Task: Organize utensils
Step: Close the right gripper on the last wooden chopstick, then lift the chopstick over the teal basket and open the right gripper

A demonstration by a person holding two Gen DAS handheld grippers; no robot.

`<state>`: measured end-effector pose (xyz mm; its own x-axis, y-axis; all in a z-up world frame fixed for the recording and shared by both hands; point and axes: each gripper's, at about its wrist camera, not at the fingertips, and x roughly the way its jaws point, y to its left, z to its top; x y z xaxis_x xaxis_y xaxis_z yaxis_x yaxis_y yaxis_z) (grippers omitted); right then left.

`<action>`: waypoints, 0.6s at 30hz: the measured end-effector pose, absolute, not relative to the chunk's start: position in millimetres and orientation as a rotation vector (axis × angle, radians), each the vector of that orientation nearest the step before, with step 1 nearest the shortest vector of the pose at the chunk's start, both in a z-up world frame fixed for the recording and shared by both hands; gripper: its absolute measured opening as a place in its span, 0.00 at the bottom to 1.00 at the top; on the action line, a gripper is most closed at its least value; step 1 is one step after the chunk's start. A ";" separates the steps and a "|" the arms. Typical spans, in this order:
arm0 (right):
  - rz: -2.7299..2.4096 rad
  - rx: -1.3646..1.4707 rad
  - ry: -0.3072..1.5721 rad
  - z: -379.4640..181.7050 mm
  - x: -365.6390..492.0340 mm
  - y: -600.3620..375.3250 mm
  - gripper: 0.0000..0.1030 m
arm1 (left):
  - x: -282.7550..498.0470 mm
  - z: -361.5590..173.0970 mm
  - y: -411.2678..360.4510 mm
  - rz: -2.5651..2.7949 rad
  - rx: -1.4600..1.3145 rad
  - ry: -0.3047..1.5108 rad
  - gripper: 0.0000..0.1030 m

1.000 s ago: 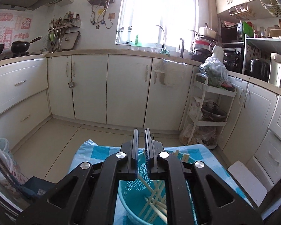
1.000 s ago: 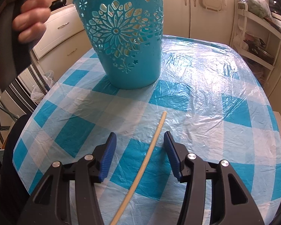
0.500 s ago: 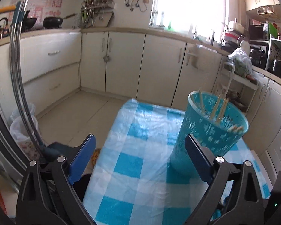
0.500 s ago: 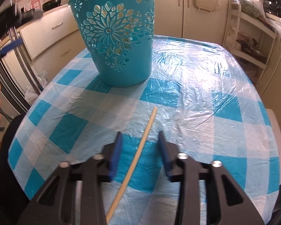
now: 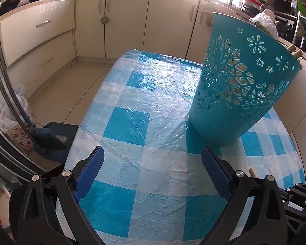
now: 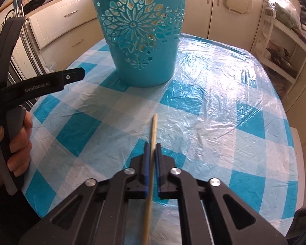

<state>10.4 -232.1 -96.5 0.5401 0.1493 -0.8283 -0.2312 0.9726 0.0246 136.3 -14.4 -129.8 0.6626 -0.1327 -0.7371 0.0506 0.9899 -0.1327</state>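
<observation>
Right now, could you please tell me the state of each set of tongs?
Left tongs: open, nothing between the pads, over the checked tablecloth.
Right tongs: closed on the chopstick.

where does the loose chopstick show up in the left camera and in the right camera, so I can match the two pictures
Left wrist view: only the chopstick's tip shows, low right, beside the right finger of the open left gripper.
Right wrist view: the chopstick runs up the lower middle, clamped between the pads of the right gripper, its tip pointing at the basket.
Shared landmark: the teal cut-out basket on the checked tablecloth.
</observation>
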 end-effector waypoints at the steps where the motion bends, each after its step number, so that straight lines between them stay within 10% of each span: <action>1: 0.227 -0.084 0.976 -97.1 10.3 -232.6 0.05 | 137.4 -131.7 -14.9 -0.104 -0.104 0.851 0.90; 18: 0.335 0.231 0.599 27.5 7.0 -266.7 0.05 | 141.8 -136.5 -30.8 -0.108 -0.029 0.906 0.92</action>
<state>7.0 -266.7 27.5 0.7746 0.3725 -0.5111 -0.2399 0.9208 0.3076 141.8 -30.8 -136.5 0.6122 -0.1054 -0.7836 0.0812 0.9942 -0.0703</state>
